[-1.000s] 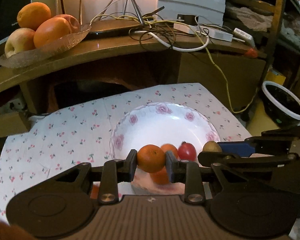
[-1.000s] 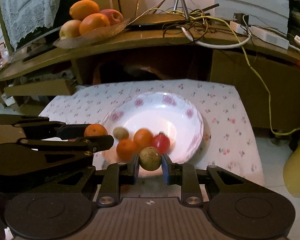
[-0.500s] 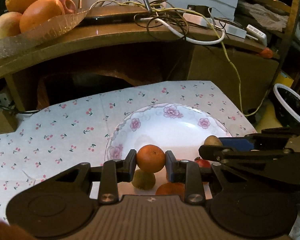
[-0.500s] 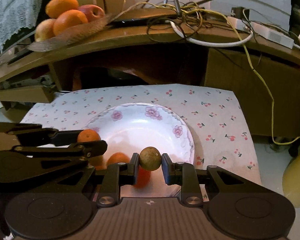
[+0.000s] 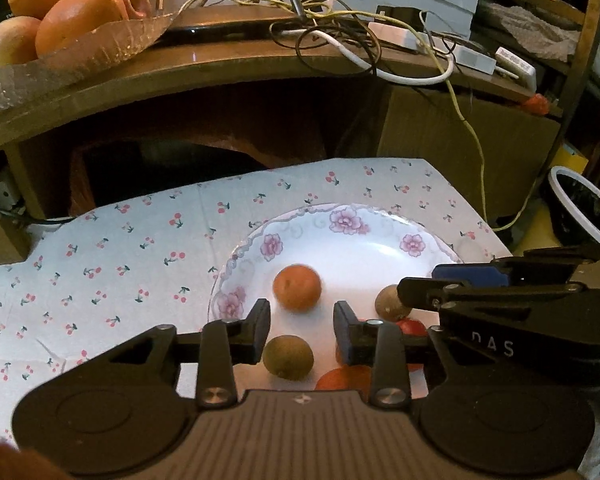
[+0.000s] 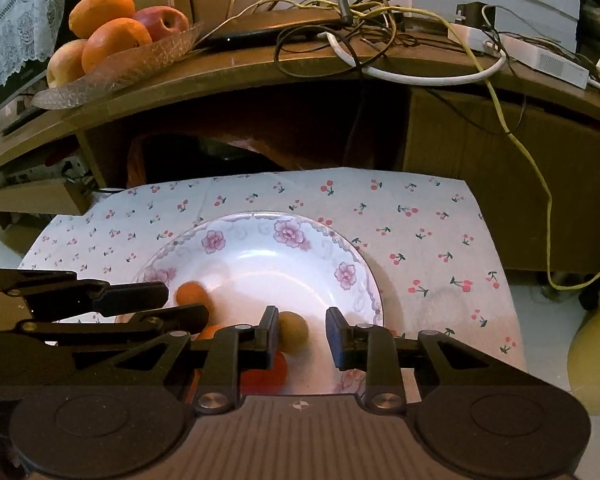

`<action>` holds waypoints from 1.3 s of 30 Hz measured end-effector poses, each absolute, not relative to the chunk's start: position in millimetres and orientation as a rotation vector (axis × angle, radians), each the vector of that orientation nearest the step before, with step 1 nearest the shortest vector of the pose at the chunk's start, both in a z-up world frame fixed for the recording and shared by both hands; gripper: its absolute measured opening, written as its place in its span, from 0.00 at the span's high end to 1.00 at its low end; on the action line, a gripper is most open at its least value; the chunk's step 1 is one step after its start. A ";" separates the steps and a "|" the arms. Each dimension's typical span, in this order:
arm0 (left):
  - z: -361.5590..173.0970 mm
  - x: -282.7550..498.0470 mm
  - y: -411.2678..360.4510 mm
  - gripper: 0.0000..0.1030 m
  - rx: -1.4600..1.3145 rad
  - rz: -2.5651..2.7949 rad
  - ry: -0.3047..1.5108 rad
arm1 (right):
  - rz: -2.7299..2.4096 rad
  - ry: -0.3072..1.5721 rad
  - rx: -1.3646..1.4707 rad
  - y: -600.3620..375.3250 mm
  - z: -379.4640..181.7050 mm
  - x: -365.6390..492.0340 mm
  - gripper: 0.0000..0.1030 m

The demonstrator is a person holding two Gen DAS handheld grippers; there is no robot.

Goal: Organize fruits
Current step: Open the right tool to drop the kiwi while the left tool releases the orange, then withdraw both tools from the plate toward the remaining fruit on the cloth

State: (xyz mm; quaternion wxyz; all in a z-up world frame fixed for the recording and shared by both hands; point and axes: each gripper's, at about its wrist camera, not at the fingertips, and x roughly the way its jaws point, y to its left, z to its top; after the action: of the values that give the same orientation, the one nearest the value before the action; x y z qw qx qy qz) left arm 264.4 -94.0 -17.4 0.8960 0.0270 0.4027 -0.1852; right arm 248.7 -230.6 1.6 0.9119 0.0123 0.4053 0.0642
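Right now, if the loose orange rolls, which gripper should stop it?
Left, probably. The orange sits just ahead of the left gripper's opening, empty jaws; the right gripper, also opening, has a brown fruit between its jaws.

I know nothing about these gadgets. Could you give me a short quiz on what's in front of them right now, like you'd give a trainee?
1. True or false: the small orange is clamped between the fingers of the left gripper.
2. What stands on the wooden shelf behind the plate? A) a dish of large fruit B) a kettle C) a stack of bowls
3. Fill in: the cloth under the plate is printed with small red ____.

Key
1. False: the fingers are opening with nothing held between them, and the orange lies free on the plate.
2. A
3. cherries
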 end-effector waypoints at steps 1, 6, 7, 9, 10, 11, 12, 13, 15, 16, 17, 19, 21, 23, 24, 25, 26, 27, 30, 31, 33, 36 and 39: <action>-16.4 264.4 -93.2 0.61 0.053 -0.383 0.833 | 0.131 0.835 0.027 -231.0 1.8 248.6 0.72; -8.0 264.6 -88.2 0.60 0.029 -0.377 0.812 | 0.134 0.830 0.063 -233.7 4.5 247.9 0.71; -6.6 264.8 -86.9 0.60 0.026 -0.375 0.809 | 0.135 0.828 0.073 -234.5 5.6 247.7 0.70; -4.0 264.7 -84.2 0.60 0.020 -0.366 0.802 | 0.136 0.820 0.096 -237.0 9.1 247.2 0.69; -3.0 264.6 -82.8 0.60 0.018 -0.362 0.799 | 0.137 0.816 0.105 -238.0 10.3 246.9 0.68; -2.1 264.4 -81.5 0.60 0.018 -0.358 0.796 | 0.136 0.809 0.116 -239.4 12.2 246.3 0.68; -0.7 264.1 -80.1 0.60 0.018 -0.353 0.792 | 0.134 0.805 0.122 -240.4 13.3 245.8 0.68; 0.5 263.7 -79.0 0.60 0.017 -0.349 0.789 | 0.132 0.803 0.125 -241.2 14.3 245.2 0.68; 3.4 262.7 -76.0 0.60 0.009 -0.347 0.785 | 0.126 0.797 0.127 -242.6 15.5 244.0 0.68; 4.8 261.8 -74.8 0.60 0.006 -0.345 0.783 | 0.124 0.795 0.128 -243.1 16.1 243.2 0.68; 6.1 260.5 -73.8 0.60 0.005 -0.343 0.780 | 0.123 0.793 0.131 -243.8 17.0 242.2 0.68; 8.7 257.1 -72.1 0.60 0.005 -0.342 0.774 | 0.123 0.786 0.132 -244.6 19.1 239.4 0.68; 11.8 253.7 -70.7 0.60 0.007 -0.342 0.769 | 0.128 0.783 0.129 -243.5 21.0 235.5 0.68; 15.3 249.6 -68.8 0.60 0.007 -0.341 0.762 | 0.135 0.782 0.125 -241.5 22.2 231.1 0.67; 17.0 247.2 -67.8 0.60 0.004 -0.342 0.758 | 0.140 0.784 0.121 -240.2 22.7 229.0 0.67; 18.8 244.8 -66.7 0.60 0.000 -0.343 0.756 | 0.145 0.787 0.117 -238.7 23.1 226.5 0.67; 20.5 241.9 -65.6 0.60 -0.002 -0.343 0.754 | 0.148 0.788 0.114 -237.1 23.6 223.4 0.67; 22.0 238.6 -64.4 0.59 -0.003 -0.344 0.752 | 0.154 0.788 0.112 -235.3 24.4 220.0 0.67; 26.2 228.0 -59.4 0.59 0.001 -0.345 0.747 | 0.175 0.790 0.106 -229.8 27.0 210.0 0.67; 27.2 224.1 -57.4 0.59 0.005 -0.343 0.746 | 0.182 0.790 0.105 -227.8 28.2 205.9 0.67; 29.0 216.5 -52.8 0.59 0.015 -0.339 0.745 | 0.192 0.789 0.107 -224.2 30.1 199.0 0.67; 31.2 203.5 -40.3 0.59 0.020 -0.330 0.746 | 0.209 0.796 0.107 -218.1 31.2 187.0 0.66; 31.5 189.8 -24.5 0.59 0.020 -0.314 0.758 | 0.229 0.807 0.090 -210.9 29.7 172.9 0.66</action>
State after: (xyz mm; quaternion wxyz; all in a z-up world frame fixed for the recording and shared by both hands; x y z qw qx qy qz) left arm 189.8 -24.5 31.5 0.9170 0.0096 0.3684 -0.1524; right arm 172.9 -210.9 29.7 0.9124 0.0439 0.3914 0.1111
